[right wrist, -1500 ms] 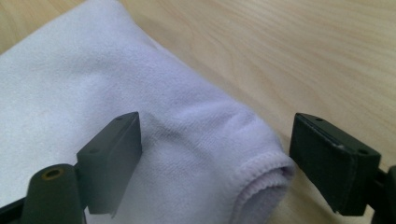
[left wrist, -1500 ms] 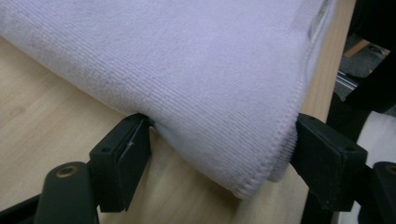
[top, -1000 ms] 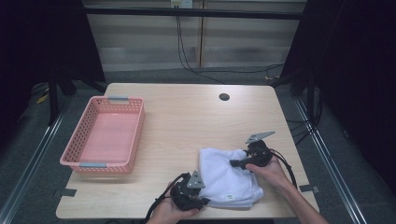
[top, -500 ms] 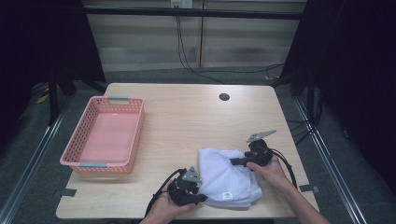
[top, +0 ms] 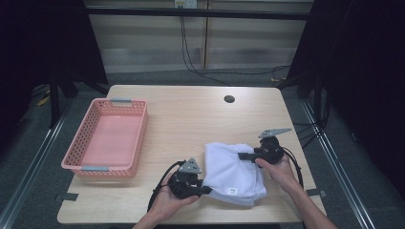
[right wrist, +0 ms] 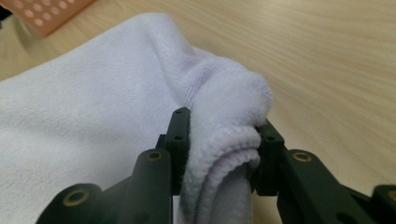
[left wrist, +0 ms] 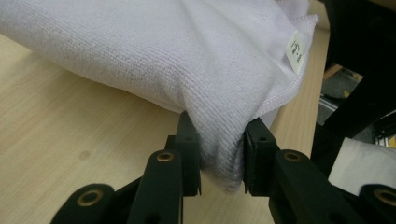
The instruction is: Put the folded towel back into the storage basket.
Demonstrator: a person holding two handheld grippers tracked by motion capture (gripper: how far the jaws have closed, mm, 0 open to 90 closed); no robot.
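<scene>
A folded white towel (top: 234, 167) lies on the wooden table (top: 191, 114) near its front right. My left gripper (top: 207, 190) is at the towel's near left edge, and in the left gripper view its jaws (left wrist: 222, 144) pinch a thick fold of towel (left wrist: 187, 56). A small label (left wrist: 296, 51) shows near the towel's hem. My right gripper (top: 241, 156) is at the towel's far right corner. In the right gripper view (right wrist: 224, 140) it squeezes a bunched roll of the towel (right wrist: 93, 116). Both pairs of jaws have just been closing, with cloth between them.
An empty pink plastic basket (top: 83, 138) stands at the table's left side. A round cable hole (top: 229, 99) sits near the far edge. Black cables trail from both grippers toward the front edge. Dark floor and rails surround the table.
Both grippers have closed on the towel. The left hand has shifted a little left and up with the towel's near edge, and the towel has bunched slightly. The right hand has stayed put.
</scene>
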